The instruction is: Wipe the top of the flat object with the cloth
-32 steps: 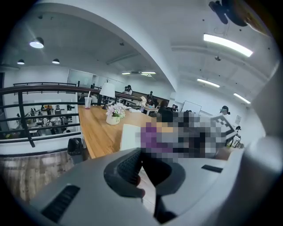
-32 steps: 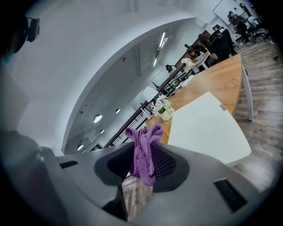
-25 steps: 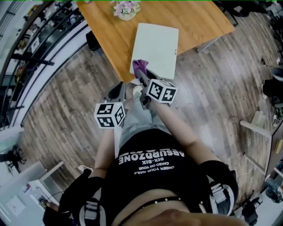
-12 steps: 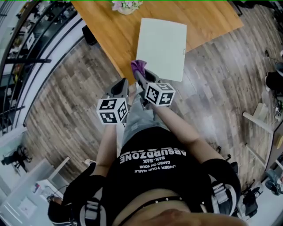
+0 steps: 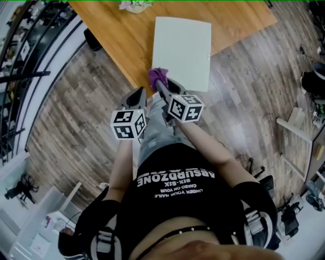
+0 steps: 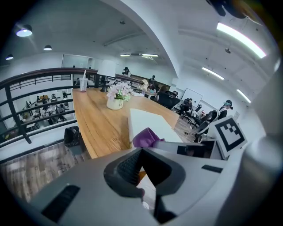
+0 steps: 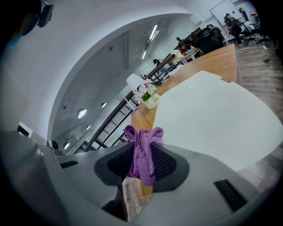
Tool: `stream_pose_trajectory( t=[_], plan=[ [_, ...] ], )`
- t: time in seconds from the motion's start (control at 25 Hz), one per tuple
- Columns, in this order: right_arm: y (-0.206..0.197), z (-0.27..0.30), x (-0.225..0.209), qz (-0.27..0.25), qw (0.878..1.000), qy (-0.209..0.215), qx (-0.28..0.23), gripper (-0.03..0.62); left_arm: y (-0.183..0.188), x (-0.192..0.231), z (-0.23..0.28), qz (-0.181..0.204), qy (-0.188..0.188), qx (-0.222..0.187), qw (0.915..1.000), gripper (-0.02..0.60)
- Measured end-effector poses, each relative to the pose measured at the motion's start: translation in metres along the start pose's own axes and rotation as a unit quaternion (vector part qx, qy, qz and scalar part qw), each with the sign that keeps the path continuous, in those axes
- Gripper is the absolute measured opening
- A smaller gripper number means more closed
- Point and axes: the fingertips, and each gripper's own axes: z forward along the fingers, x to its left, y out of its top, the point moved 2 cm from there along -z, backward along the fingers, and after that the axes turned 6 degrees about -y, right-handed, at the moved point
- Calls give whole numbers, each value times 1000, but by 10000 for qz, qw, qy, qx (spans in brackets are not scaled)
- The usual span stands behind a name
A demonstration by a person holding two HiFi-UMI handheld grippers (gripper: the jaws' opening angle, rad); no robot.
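Reading upside down, white print on the person's black shirt (image 5: pixel 175 195) says ABSURDZONE SIX-SIX. The left gripper (image 5: pixel 138 96) hangs over the plank floor (image 5: pixel 76 111), ribbed jaws together on nothing. The right gripper (image 5: pixel 162 87) pinches a bunched, knitted purple cloth (image 5: pixel 158 76) at the near corner of the board (image 5: pixel 183 51). The board is flat, white, smooth and rectangular, overhanging the wooden table (image 5: pixel 117 40). Beyond stands a flower pot (image 5: pixel 133 5).
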Motion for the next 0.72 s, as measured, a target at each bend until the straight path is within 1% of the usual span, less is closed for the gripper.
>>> stream_pose_trajectory(
  t=[0.2,0.72],
  plan=[
    [3,-2,-8,63,9999,-73,62,123,2,-1,12,123,-76,101,9998,17],
    [8,-13,-27,89,9998,-182,84,123,-4,-4,37,241,-217,385,9987,17]
  ],
)
